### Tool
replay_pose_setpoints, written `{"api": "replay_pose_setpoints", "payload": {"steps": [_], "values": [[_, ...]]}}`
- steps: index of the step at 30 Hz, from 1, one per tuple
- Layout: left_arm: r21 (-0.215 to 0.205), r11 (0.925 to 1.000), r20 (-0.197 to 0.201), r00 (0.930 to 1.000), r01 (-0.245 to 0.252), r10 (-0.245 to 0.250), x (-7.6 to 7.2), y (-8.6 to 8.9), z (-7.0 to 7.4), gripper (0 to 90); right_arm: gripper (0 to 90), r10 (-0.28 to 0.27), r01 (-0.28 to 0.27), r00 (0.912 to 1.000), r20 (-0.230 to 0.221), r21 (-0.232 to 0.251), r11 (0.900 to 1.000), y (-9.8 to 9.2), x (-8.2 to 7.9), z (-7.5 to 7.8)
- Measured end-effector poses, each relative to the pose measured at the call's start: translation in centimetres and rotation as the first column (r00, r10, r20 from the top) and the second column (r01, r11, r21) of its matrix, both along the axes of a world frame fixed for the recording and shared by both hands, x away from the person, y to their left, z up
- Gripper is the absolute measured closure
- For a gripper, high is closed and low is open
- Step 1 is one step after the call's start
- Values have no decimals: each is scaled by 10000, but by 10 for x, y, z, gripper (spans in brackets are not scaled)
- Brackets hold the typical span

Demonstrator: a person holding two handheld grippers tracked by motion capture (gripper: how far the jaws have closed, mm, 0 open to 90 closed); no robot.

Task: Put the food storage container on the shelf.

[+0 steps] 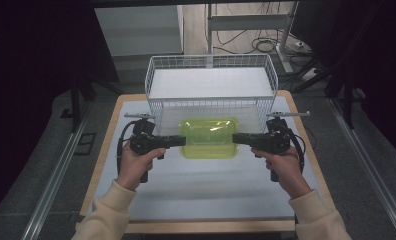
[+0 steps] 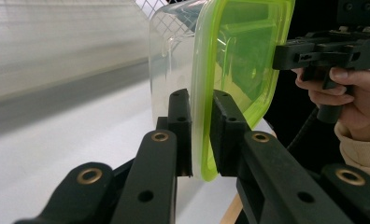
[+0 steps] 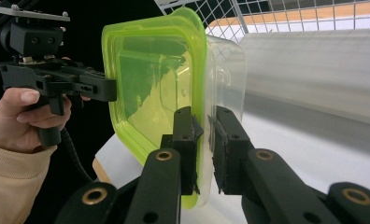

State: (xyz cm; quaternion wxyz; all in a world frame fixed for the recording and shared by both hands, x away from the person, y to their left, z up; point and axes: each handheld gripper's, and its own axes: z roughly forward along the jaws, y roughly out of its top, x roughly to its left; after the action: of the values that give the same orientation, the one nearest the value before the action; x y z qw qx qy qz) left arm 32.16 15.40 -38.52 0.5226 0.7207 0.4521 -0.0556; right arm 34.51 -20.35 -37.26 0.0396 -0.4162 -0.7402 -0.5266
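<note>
Black jaws of my left gripper [image 2: 201, 140] fill the near foreground of the left gripper view, clamped on the lime-green rim of the clear container [image 2: 206, 93], one pad on each face of that edge. From my right gripper [image 3: 204, 149] I see the same hold: both pads pressed on the opposite rim, the green lid [image 3: 150, 84] to one side of the jaws and the clear tub to the other. Between the two grippers the container hangs level, clear of the white tabletop [image 1: 211, 185], each gripper pinching one short end. Just beyond the container, farther from my hands, stands the white wire basket [image 1: 211, 82], its near wall close behind the lid.
</note>
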Motion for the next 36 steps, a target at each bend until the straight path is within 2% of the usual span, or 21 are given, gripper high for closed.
{"api": "replay_pose_setpoints", "payload": {"steps": [15, 26, 28, 36], "values": [[-2, 9997, 74, 9997, -236, 236, 26, 0, 16, 808, 805, -184, 184, 9996, 196, -10, 9998, 2, 22, 13], [154, 9998, 346, 9993, -146, 140, 53, -7, 38, 809, 806, -486, 478, 9981, 381, 211, 9986, -4, 43, 30], [238, 9996, 401, 9991, -123, 113, 57, -8, 43, 809, 807, -530, 519, 9971, 544, 207, 9984, -4, 47, 35], [306, 9995, 423, 9990, -125, 112, 76, -9, 52, 810, 807, -695, 680, 9969, 367, 400, 9969, -5, 63, 41]]}}
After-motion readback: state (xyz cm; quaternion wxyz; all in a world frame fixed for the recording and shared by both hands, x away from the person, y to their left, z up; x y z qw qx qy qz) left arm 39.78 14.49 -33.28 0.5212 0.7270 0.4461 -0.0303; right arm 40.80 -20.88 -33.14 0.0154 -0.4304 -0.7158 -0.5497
